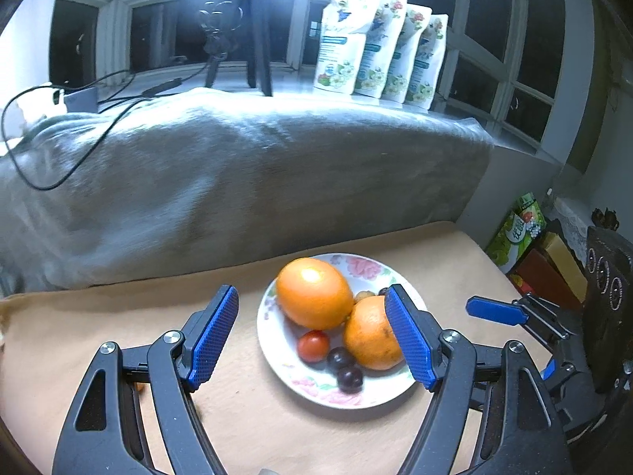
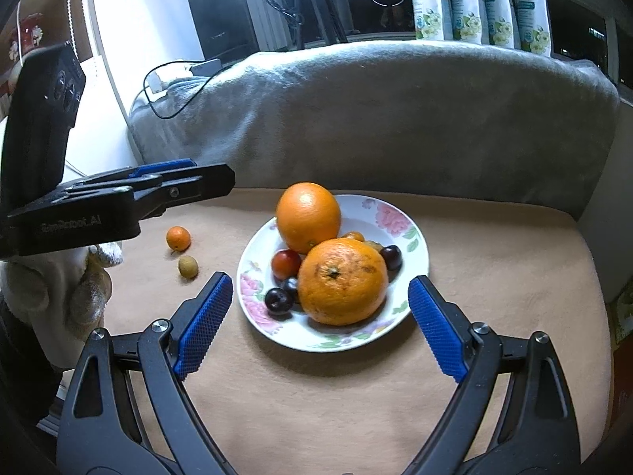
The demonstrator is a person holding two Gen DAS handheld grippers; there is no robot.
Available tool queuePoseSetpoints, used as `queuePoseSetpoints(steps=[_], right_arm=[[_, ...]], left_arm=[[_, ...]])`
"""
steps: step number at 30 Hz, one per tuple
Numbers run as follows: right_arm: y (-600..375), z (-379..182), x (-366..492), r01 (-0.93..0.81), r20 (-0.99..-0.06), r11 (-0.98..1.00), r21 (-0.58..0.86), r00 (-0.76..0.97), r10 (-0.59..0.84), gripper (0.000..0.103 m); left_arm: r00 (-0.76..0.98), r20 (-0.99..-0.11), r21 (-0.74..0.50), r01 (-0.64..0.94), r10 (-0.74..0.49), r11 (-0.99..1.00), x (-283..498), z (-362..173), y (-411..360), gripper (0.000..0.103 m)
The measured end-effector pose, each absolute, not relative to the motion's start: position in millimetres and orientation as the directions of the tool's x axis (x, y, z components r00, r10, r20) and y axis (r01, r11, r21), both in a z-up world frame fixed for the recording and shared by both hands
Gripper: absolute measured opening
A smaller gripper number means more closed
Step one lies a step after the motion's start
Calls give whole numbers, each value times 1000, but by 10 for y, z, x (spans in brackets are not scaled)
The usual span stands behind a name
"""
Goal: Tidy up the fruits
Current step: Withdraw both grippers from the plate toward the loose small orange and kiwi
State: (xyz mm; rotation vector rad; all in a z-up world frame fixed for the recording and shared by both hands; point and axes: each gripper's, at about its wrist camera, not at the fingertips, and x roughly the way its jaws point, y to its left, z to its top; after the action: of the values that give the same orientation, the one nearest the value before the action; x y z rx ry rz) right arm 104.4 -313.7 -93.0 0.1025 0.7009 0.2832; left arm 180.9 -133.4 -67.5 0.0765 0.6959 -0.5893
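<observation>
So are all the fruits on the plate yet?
Nearly. Two oranges, a tomato and dark plums already sit on the plate. Both grippers are open and empty. A small orange and a brownish fruit remain on the cushion.

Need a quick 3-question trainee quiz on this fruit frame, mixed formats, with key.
1. True or false: the right tongs are shut on an orange.
2. Which fruits lie off the floral plate, on the beige mat? A) two oranges B) a small mandarin and a small pale round fruit C) the red tomato
3. Fill in: the plate holds ___ large oranges.

Key:
1. False; both the right tongs and the left tongs stand open and hold nothing.
2. B
3. Two: the rear orange and the front orange.
</observation>
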Motion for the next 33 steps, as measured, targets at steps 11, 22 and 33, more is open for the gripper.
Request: queuePoseSetpoints(steps=[11, 22, 33], right_arm=[[-2718, -871, 1015, -299, -604, 942, 150, 727, 327, 93], [-2306, -882, 996, -367, -590, 925, 102, 726, 353, 93], [-1958, -988, 1114, -413, -614, 903, 120, 684, 395, 92]], left_arm=[[648, -611, -107, 501, -454, 859, 1762, -696, -919, 77], [669, -606, -119, 457, -429, 881, 1824, -777, -525, 76], [666, -628, -141, 412, -403, 900, 1912, -939, -145, 66]])
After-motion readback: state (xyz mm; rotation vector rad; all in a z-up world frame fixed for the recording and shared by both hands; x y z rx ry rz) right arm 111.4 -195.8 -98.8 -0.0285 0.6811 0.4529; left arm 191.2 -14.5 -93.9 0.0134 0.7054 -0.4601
